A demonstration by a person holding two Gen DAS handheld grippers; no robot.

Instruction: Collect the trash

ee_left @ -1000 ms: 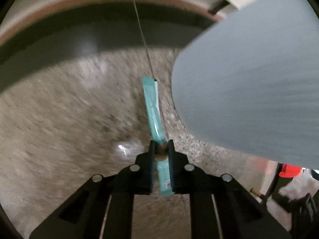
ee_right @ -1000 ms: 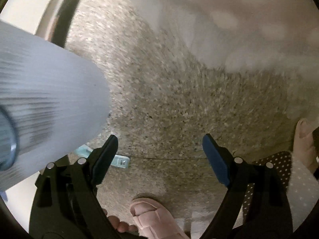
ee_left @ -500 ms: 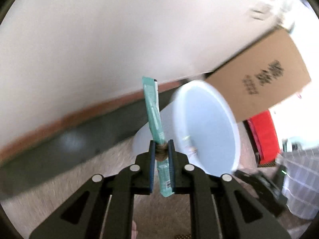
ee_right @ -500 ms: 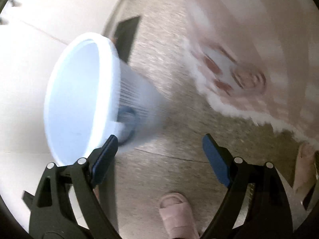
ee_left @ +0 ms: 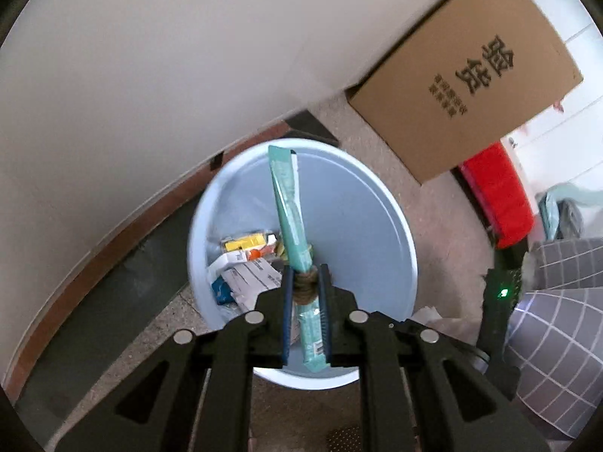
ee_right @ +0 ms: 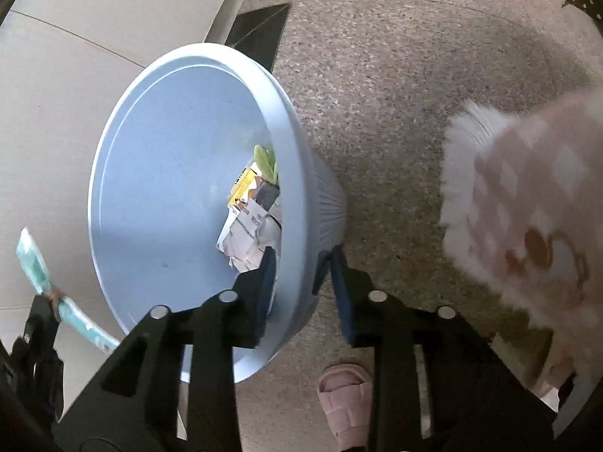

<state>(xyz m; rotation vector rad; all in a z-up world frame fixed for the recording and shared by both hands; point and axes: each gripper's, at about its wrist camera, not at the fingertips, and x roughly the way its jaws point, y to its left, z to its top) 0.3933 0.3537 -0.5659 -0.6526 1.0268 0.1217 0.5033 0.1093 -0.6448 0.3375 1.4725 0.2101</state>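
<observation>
A long teal packet [ee_left: 290,207] with a brown band around its middle is pinched in my left gripper [ee_left: 305,275], which is shut on it. The packet hangs over the mouth of the pale blue bin [ee_left: 358,245]. Paper and small boxes [ee_left: 245,263] lie at the bin's bottom. In the right wrist view my right gripper [ee_right: 301,260] straddles the near rim of the bin [ee_right: 169,188], one finger inside and one outside. Its jaws are closing and the pads meet the wall. The teal packet [ee_right: 35,263] shows at the far left.
The bin stands on speckled floor against a white wall with a dark skirting. A cardboard box [ee_left: 463,75], a red container [ee_left: 497,196] and grey checked cloth [ee_left: 557,320] lie to the right. A pink fluffy rug [ee_right: 527,207] and a foot in a pink slipper [ee_right: 345,388] are close by.
My left gripper rose from the floor with the teal packet to above the bin's mouth. My right gripper rose too, came over the rim, and its wide jaws narrowed onto it.
</observation>
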